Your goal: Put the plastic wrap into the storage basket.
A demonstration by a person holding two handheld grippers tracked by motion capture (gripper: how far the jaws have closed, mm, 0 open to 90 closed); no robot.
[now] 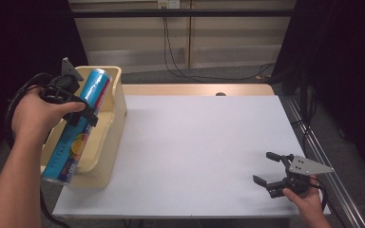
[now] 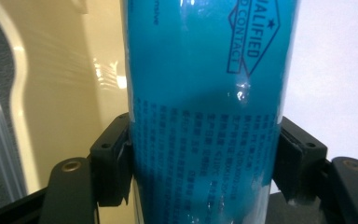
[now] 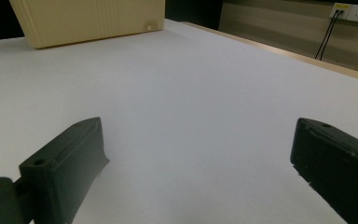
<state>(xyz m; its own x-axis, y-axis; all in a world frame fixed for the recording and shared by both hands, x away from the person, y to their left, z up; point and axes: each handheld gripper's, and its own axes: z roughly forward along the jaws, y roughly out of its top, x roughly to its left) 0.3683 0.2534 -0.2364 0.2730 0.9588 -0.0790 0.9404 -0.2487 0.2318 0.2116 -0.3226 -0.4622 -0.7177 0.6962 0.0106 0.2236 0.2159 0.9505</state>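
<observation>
- Nearest the lens in the left gripper view, a blue tube (image 2: 205, 116) stands between the two black jaws, which press on its two sides; the left gripper (image 1: 78, 110) is clamped on it around its middle.
- From the high view, the tube (image 1: 78, 124) hangs tilted over a cream bin (image 1: 116, 102) at the left edge of the table (image 1: 195, 142), its lower end sticking out past the bin's near rim and its upper end over the far part.
- Whether the tube touches the bin anywhere I cannot tell; it looks carried, not yet laid down.
- My reading is that the step in hand is setting the tube into the bin or lifting it clear of it.
- To do it well, I would keep the grip firm, since the wrapper looks glossy and could slide, and level the tube along the bin's length so neither end catches a wall.
- Over at the near right corner, the right gripper (image 1: 268, 168) sits low over the bare table with its jaws spread wide and nothing between them, well apart from the bin.
</observation>
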